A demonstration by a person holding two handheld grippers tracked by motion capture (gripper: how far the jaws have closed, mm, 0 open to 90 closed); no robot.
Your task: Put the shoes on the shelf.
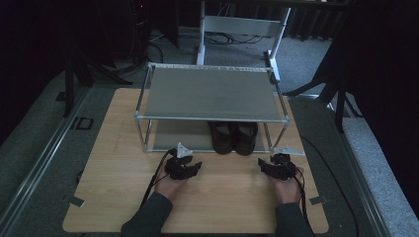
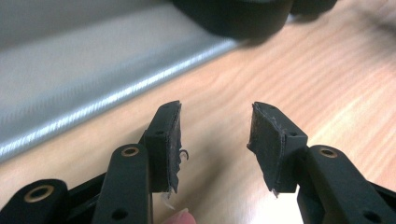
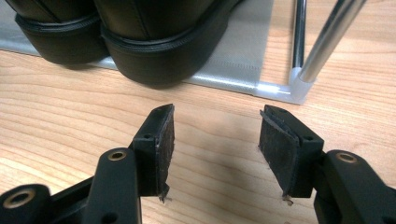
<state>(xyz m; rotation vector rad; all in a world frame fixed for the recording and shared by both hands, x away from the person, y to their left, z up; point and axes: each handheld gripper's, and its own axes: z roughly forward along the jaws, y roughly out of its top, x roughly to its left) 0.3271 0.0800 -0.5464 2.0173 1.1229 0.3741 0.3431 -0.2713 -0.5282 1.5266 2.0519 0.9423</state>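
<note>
A: Left gripper [image 1: 184,167]?
B: Jaws spread, nothing between the pads, only bare wooden table [image 2: 289,70] under them. It sits low over the table, in front of the rack's bottom shelf [image 2: 70,60]. In the left gripper view the shelf's grey front rail runs up and to the left of the jaws, and a dark shoe [image 2: 233,16] sits ahead, a bit to the right, apart from the tips.

A: Right gripper [image 1: 276,166]?
B: Also spread, also empty. Pads [image 3: 164,140] look frayed. Table below again.

A: Shoes relative to it?
B: In the right gripper view the pair is ahead and to the left of the jaws. Nearer shoe [image 3: 163,42] is just past the left jaw tip, not touching. The second shoe [image 3: 51,32] is further left, right against the first. Both rest on the grey bottom shelf with their ends at its front edge.

A: Anything on the other side?
B: The rack's corner post [image 3: 327,42] and its white corner joint are ahead and to the right of the right jaw, near but apart.

A: High view check?
B: Both hands come in from the bottom. Left hand [image 1: 170,186] holds the left gripper, right hand [image 1: 288,190] holds the right one. Black shoes [image 1: 233,137] sit side by side under the rack's top shelf [image 1: 210,94], beyond the grippers and between them. Right gripper is a little closer to the pair than the left. Neither touches the shoes or the rack.

A: Shoe detail?
B: Dark, rounded ends. Too dim to tell heel from toe.
</note>
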